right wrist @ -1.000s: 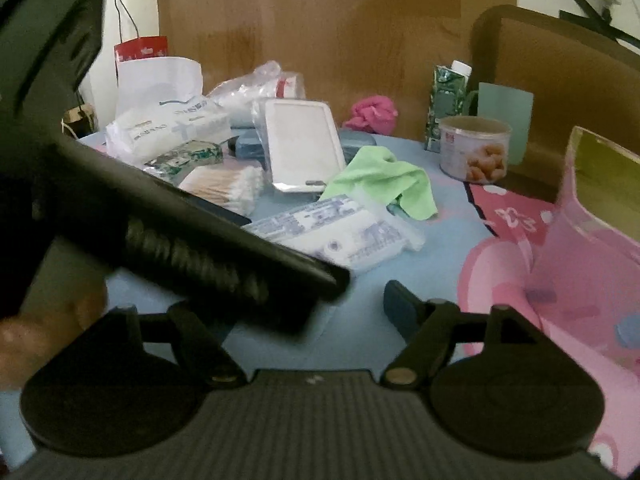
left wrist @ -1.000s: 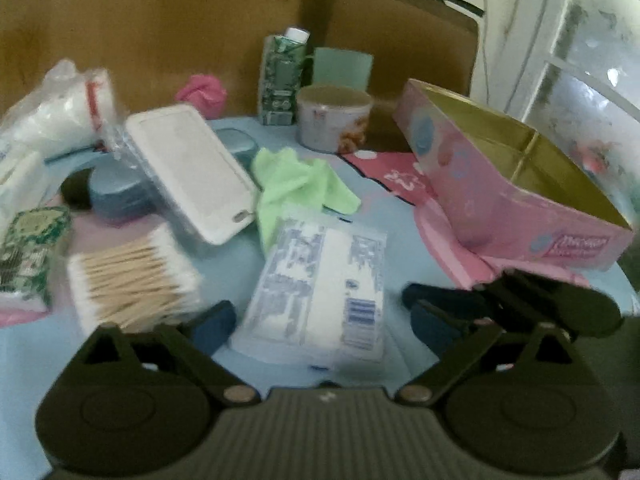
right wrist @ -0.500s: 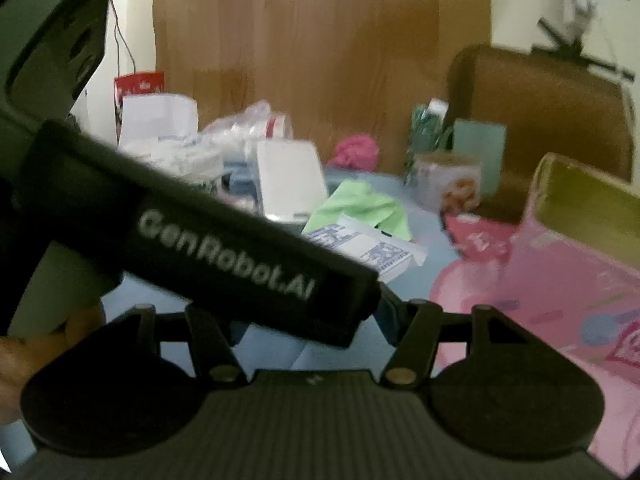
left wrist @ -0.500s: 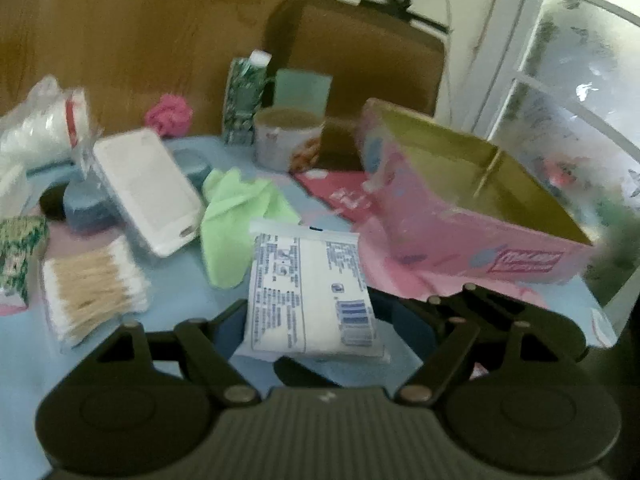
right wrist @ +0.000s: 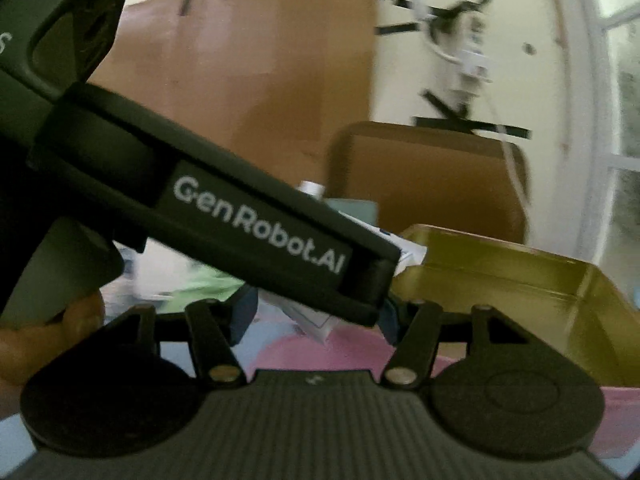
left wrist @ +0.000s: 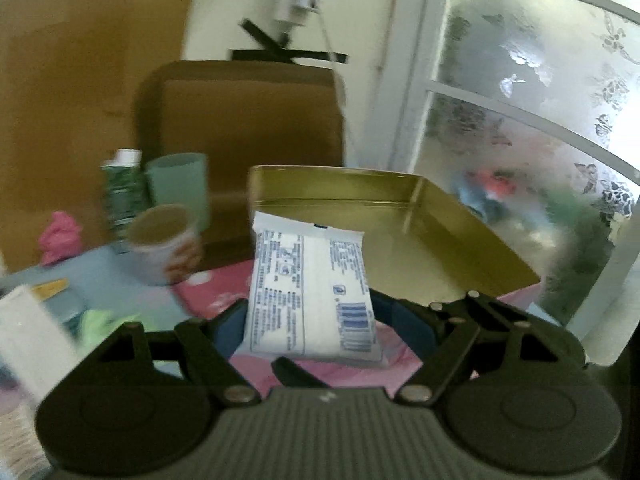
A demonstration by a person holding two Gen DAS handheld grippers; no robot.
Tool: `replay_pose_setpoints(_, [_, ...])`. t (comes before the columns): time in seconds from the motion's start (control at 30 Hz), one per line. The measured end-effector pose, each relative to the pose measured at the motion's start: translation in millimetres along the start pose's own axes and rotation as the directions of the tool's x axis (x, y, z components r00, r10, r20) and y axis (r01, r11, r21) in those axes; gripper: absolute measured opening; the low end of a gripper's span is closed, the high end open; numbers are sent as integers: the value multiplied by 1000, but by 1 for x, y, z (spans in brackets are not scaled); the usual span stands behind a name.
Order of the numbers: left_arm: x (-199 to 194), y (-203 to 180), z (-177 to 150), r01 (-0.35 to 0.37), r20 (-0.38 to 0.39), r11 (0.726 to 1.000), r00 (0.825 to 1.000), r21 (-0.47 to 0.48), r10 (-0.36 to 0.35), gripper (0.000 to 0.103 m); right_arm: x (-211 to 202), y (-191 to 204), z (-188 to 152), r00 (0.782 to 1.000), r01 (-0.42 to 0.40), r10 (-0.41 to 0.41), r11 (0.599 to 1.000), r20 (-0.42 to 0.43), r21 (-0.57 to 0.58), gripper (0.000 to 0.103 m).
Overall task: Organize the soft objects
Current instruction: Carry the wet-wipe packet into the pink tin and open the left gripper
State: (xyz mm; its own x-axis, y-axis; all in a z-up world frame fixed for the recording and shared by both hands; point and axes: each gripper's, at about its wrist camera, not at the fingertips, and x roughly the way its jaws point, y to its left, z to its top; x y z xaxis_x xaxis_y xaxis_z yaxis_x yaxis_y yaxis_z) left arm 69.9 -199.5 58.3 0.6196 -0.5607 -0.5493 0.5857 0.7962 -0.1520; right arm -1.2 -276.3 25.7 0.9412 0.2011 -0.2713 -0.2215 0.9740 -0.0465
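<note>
A: Where's the wipes pack [left wrist: 312, 292]?
B: Pinched between the left gripper [left wrist: 316, 320] fingers, lifted in front of the gold tin [left wrist: 400, 200].
A: The right gripper [right wrist: 316, 316]?
B: Clamped on that pack too.

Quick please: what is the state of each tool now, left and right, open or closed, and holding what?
Left tool: closed on the white packet, lifted before the gold tin.
Right tool: closed on the same packet's other end, partly hidden.
</note>
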Motion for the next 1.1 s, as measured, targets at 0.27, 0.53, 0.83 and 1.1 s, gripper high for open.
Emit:
replay_pose_setpoints(0.27, [57, -23, 18, 18, -21, 1000, 1000, -7, -18, 80, 19, -50, -10, 983, 180, -177, 981, -48, 72, 74])
replay_pose_setpoints(0.53, [6, 12, -3, 5, 43, 997, 999, -75, -2, 82, 2, -65, -12, 969, 240, -245, 954, 8, 178, 76])
replay_pose_setpoints(0.83, [-91, 105, -96, -268, 45, 950, 960, -161, 278, 84, 14, 10, 11, 997, -80, 78, 990, 17, 113, 41])
replay_pose_setpoints(1.1, [-132, 167, -149, -360, 16, 873, 922, -330, 387, 84, 86, 99, 30, 950, -278, 289, 955, -117, 101, 59])
